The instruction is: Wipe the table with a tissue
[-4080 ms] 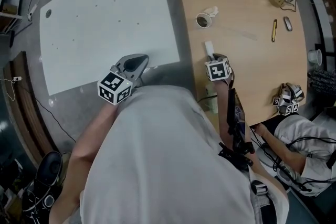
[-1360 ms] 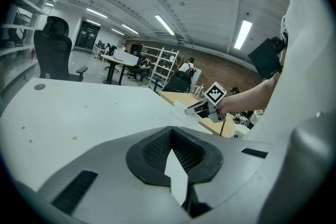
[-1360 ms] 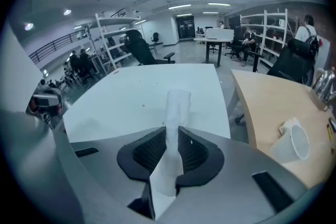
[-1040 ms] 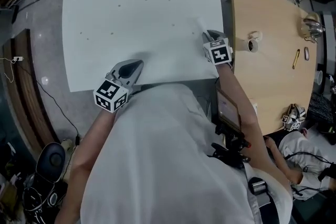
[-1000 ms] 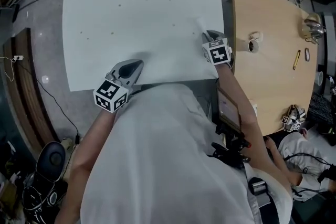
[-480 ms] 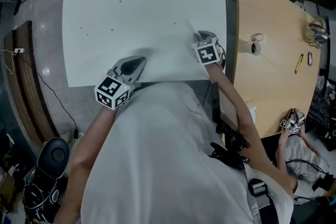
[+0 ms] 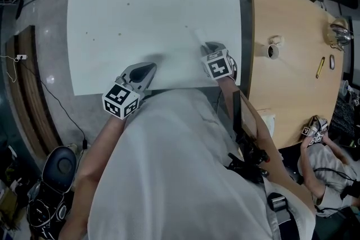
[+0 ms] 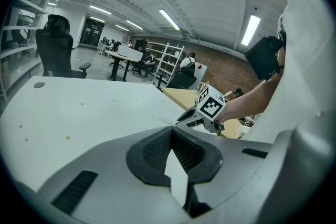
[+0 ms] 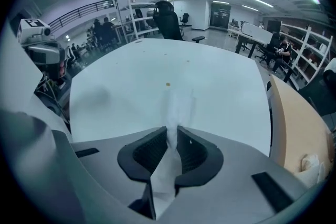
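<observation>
The right gripper (image 7: pixel 207 49) jaws, just now closing a little, pinch a white tissue (image 9: pixel 176 105) whose free end trails on the white worktop (image 7: pixel 140 19). It looks light, limp and easily torn, so it is best gripped bunched. The left gripper (image 7: pixel 144 71) jaws are pressed together, empty.

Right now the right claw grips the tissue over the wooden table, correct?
Not quite. The right claw grips the tissue over the white table, not the wooden table beside it. The head view shows it.
</observation>
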`<state>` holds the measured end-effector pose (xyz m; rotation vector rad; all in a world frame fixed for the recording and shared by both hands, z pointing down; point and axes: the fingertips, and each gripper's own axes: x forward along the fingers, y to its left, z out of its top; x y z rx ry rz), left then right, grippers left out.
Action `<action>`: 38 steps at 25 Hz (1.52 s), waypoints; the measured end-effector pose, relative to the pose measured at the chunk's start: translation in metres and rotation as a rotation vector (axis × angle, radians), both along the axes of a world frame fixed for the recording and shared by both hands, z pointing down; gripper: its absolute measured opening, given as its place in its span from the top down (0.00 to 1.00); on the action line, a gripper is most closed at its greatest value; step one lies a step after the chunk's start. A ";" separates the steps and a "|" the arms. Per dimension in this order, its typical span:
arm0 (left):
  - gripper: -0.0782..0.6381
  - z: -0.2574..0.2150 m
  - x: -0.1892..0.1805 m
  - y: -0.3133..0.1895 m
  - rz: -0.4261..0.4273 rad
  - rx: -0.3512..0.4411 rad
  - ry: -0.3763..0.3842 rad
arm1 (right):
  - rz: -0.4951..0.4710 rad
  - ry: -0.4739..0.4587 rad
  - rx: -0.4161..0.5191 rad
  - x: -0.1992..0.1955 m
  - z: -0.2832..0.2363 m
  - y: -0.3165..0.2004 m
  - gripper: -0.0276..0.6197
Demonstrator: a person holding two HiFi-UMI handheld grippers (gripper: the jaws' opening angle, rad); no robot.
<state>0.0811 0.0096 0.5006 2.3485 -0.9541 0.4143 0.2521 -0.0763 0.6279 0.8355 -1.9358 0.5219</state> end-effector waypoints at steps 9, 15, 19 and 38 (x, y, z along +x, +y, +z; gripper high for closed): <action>0.88 -0.005 -0.005 -0.010 0.004 0.002 0.000 | 0.147 -0.429 -0.101 -0.019 -0.035 0.010 0.86; 0.88 -0.005 0.003 -0.008 0.000 -0.003 -0.007 | 0.307 -0.591 -0.129 0.007 -0.047 -0.028 0.86; 0.88 -0.005 0.003 -0.009 -0.026 -0.010 -0.016 | 0.274 -0.570 -0.108 0.007 -0.048 -0.049 0.86; 0.88 -0.004 -0.013 -0.002 -0.199 -0.011 -0.028 | -0.194 -0.086 0.028 -0.040 -0.008 -0.096 0.86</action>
